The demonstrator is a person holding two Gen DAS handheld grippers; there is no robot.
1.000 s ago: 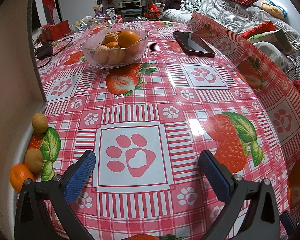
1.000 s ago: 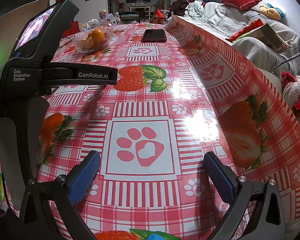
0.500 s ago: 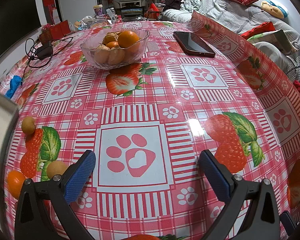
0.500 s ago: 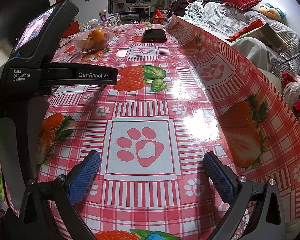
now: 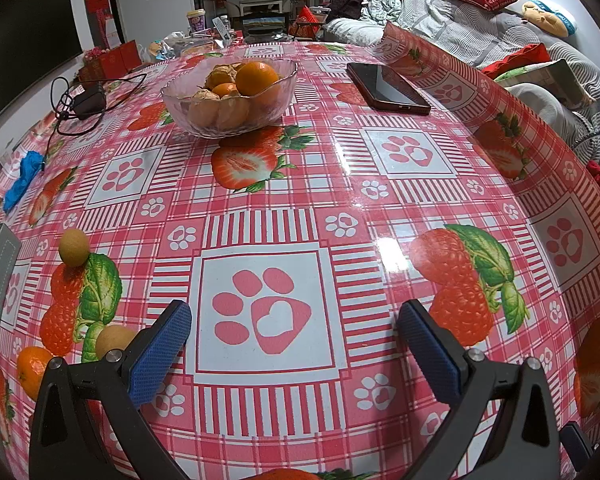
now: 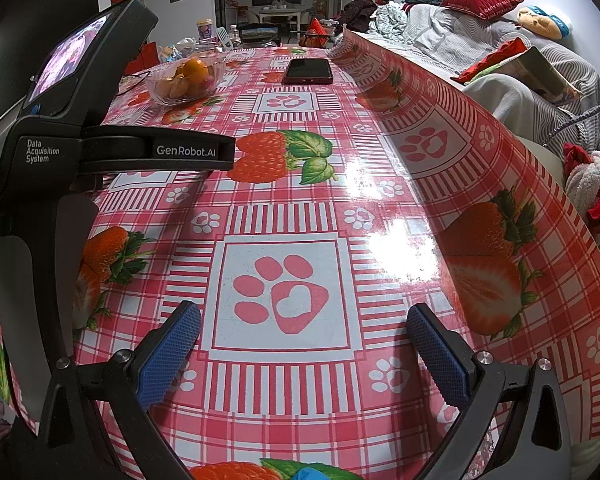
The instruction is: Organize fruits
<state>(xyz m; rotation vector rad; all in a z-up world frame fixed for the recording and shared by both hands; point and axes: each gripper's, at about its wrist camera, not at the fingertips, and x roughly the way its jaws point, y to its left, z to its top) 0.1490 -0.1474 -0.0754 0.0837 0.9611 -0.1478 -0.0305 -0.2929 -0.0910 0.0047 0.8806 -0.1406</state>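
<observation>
A clear glass bowl (image 5: pixel 188 114) holding oranges and tan fruits stands far back on the red strawberry tablecloth; the right wrist view shows the bowl (image 6: pixel 160 94) too. Three loose fruits lie at the table's left: a small yellow-tan fruit (image 5: pixel 73 242), a second tan one (image 5: pixel 112 340) and an orange (image 5: pixel 30 368). My left gripper (image 5: pixel 294 344) hovers open over a paw-print square, its left finger just right of the second tan fruit. My right gripper (image 6: pixel 302 340) is also open with nothing between its fingers. The left gripper's body (image 6: pixel 40 184) fills the left of the right wrist view.
A dark phone (image 5: pixel 386 88) lies back right of the bowl. A black charger with cable (image 5: pixel 86 102) and a blue object (image 5: pixel 22 180) sit at the left edge. The tablecloth's right edge (image 5: pixel 500 120) curls up. A sofa (image 5: pixel 480 36) with cushions stands beyond.
A large pale object that covered the left side of the left wrist view has moved away left, uncovering the table's left side. Both grippers have stayed still and open.
</observation>
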